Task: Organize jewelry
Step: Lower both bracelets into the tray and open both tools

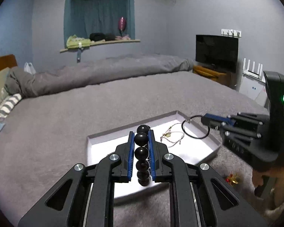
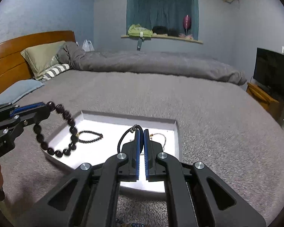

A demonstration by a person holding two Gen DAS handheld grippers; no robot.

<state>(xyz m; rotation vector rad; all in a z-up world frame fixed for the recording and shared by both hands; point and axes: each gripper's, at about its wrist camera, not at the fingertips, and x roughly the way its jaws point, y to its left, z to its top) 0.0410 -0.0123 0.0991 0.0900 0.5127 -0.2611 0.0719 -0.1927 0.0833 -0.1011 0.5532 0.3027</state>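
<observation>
At lower centre, the left gripper (image 1: 141, 143) clamps a black bead bracelet (image 1: 141, 152), its loop partly hidden; the right gripper (image 2: 141, 147) pinches a thin black ring (image 2: 123, 138) above the tray (image 2: 128, 118).

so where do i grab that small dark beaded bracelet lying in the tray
Take the small dark beaded bracelet at its right-hand bend, coming straight down from above. It lies flat on the tray floor, and that end is clear of the hanging big-bead bracelet.

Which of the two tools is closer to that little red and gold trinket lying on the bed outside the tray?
The right tool. The trinket lies on the blanket just below its body, beside the tray. The left tool, holding the black bead bracelet, is over the tray's middle, farther away.
</observation>
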